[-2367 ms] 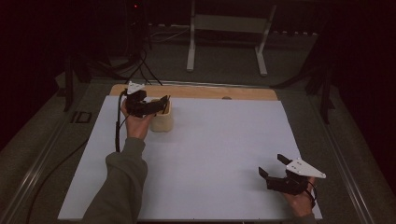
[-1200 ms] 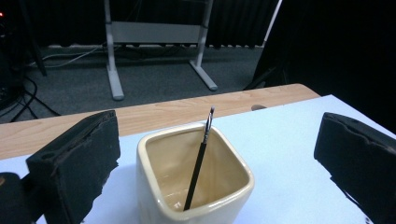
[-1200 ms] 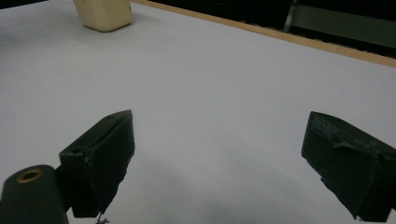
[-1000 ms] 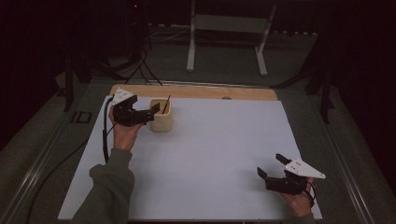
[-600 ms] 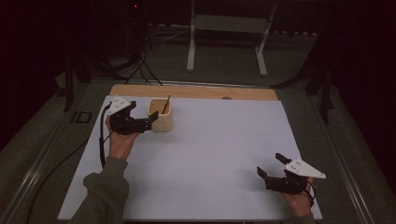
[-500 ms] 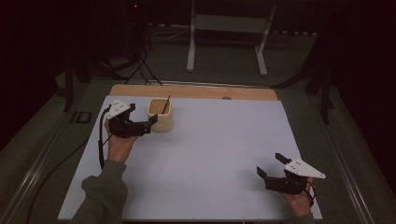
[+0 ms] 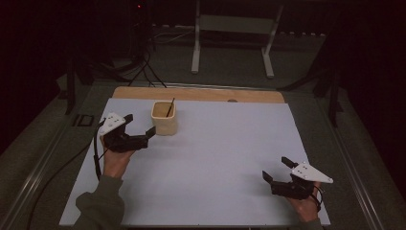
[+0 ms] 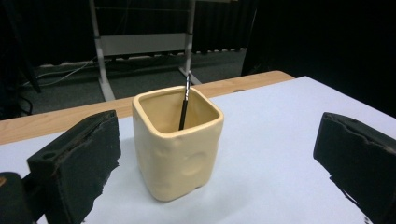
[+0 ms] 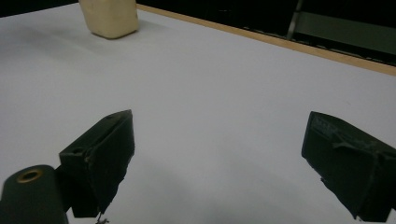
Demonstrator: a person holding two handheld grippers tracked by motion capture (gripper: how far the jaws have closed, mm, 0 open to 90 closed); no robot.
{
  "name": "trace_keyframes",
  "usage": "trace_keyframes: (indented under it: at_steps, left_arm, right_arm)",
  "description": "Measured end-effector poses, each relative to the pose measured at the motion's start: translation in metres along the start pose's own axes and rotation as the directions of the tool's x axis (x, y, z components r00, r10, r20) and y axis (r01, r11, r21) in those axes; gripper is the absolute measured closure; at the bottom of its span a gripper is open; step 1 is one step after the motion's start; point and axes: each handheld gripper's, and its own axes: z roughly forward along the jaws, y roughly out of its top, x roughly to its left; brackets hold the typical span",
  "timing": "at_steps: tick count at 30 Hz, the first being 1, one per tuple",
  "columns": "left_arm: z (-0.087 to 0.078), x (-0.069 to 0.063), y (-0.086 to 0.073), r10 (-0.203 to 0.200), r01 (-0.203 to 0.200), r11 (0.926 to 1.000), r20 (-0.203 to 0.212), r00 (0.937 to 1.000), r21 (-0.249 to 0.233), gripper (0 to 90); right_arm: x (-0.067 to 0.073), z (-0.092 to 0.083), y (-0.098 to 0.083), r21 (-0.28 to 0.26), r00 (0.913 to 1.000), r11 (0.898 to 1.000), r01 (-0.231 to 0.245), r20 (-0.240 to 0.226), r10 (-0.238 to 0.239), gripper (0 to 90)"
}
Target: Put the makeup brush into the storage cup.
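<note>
A person sits at a table covered by a white sheet, holding a black two-jaw gripper in each hand. The left gripper is held just beside a cream-yellow square cup, its jaws spread wide and holding nothing. One jaw tip points at the cup's near side but does not touch it. In the left gripper view, the cup stands upright on the sheet, ahead of the jaws and between them, slightly nearer the left jaw. A thin dark stick, perhaps a brush or pen, leans inside the cup, its upper end rising above the rim.

The right gripper is held low over the near right part of the sheet, well apart from the cup. Its jaws are also spread wide with nothing between them. In the right gripper view, the cup sits far ahead and to the left of the jaws. A bare wooden strip of the table runs along the sheet's far edge.
</note>
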Motion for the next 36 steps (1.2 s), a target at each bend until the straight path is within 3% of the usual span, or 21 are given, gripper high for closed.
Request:
trace_keyframes:
  at_steps: [15, 22, 27, 36]
  left_arm:
    - [-0.025, -0.002, -0.019, 0.02, -0.02, 0.9998, 0.018, 0.9996, -0.001, 1.9]
    - [-0.034, 0.0, -0.034, 0.012, -0.012, 0.9999, 0.002, 0.9999, -0.002, 1.9]
    - [-0.039, 0.001, -0.042, 0.038, -0.038, 0.9993, -0.015, 0.9992, -0.002, 1.9]
    - [-0.054, -0.001, -0.05, 0.061, -0.061, 0.9979, -0.007, 0.9981, -0.02, 1.9]
  right_arm:
    - [0.0, 0.0, 0.001, -0.01, 0.9999, 1.0, -0.006, -0.01, 0.006, 9.3]
    - [0.0, -0.001, 0.001, -0.014, 0.9999, 1.0, -0.003, -0.015, 0.003, 9.3]
    - [0.001, -0.001, 0.002, -0.022, 0.9997, 1.0, -0.003, -0.023, 0.002, 9.3]
    - [0.002, -0.006, 0.005, -0.061, 0.9986, 0.998, -0.024, -0.048, 0.021, 9.3]
